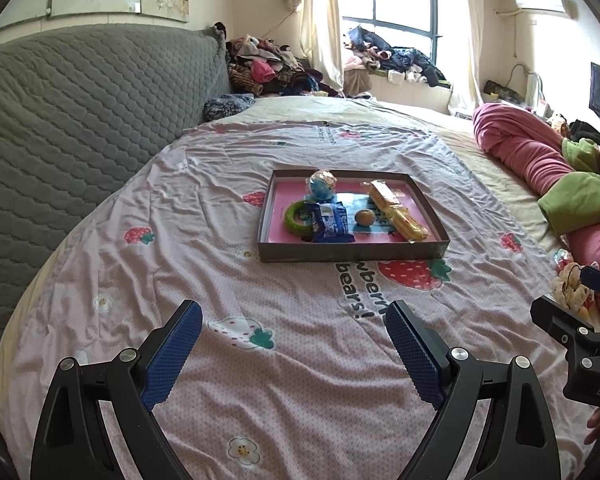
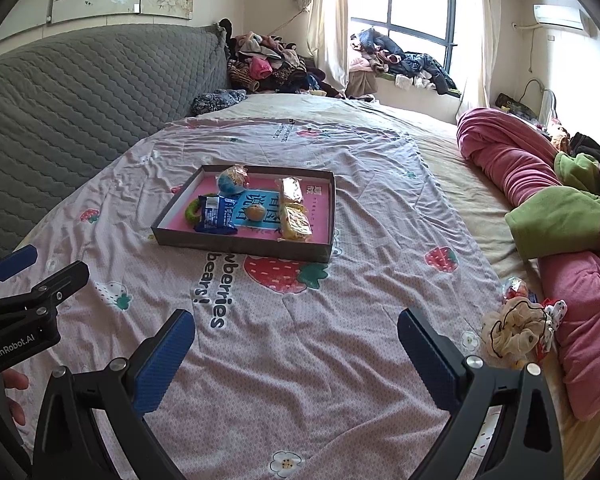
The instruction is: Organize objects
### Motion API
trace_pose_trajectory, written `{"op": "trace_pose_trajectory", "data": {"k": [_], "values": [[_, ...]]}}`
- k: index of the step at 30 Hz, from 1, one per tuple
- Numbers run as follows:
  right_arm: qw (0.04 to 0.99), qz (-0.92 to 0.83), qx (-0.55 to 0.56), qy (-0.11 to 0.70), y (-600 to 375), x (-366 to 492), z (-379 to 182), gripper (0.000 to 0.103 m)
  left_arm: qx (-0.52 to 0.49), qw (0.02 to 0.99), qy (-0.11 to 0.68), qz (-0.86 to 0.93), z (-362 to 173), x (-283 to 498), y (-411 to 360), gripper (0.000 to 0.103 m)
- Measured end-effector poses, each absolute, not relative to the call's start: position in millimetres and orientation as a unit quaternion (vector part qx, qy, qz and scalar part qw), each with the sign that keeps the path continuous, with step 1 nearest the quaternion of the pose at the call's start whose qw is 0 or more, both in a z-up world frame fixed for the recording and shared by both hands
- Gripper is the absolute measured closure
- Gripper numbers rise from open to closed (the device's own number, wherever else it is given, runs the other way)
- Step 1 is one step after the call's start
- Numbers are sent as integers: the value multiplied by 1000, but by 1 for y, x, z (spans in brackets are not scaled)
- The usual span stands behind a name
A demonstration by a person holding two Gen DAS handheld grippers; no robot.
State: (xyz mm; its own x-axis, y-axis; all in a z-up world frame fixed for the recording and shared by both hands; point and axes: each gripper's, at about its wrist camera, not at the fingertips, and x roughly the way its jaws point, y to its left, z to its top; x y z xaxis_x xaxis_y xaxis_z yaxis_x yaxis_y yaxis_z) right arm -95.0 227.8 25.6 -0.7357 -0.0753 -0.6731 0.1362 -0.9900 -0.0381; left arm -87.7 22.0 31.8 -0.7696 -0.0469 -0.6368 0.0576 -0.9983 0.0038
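A shallow grey box (image 1: 352,251) (image 2: 240,246) with a pink floor lies on the strawberry bedspread. Inside are a green ring (image 1: 294,218) (image 2: 191,211), a blue snack packet (image 1: 331,222) (image 2: 216,216), a blue-and-orange wrapped ball (image 1: 323,185) (image 2: 233,179), a small orange fruit (image 1: 365,217) (image 2: 255,213) and two yellow snack packets (image 1: 396,210) (image 2: 294,210). A cream scrunchie (image 2: 514,330) (image 1: 572,290) and a shiny wrapped ball (image 2: 516,289) lie at the bed's right side. My left gripper (image 1: 294,312) and right gripper (image 2: 296,318) both stand open and empty, well short of the box.
A grey quilted headboard (image 1: 80,120) runs along the left. Pink and green bedding (image 2: 560,220) is heaped on the right. Clothes are piled (image 1: 268,66) beside the window. The other gripper (image 2: 24,292) shows at the left edge of the right wrist view.
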Motion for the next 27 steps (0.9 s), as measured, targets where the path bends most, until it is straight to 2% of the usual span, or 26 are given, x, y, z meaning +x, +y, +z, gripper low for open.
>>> {"op": "trace_pose_trajectory", "data": {"k": [27], "values": [[45,-918,394,20,246,-78,-44,1,366,33,-7,-930,-39,-74,16,9]]}}
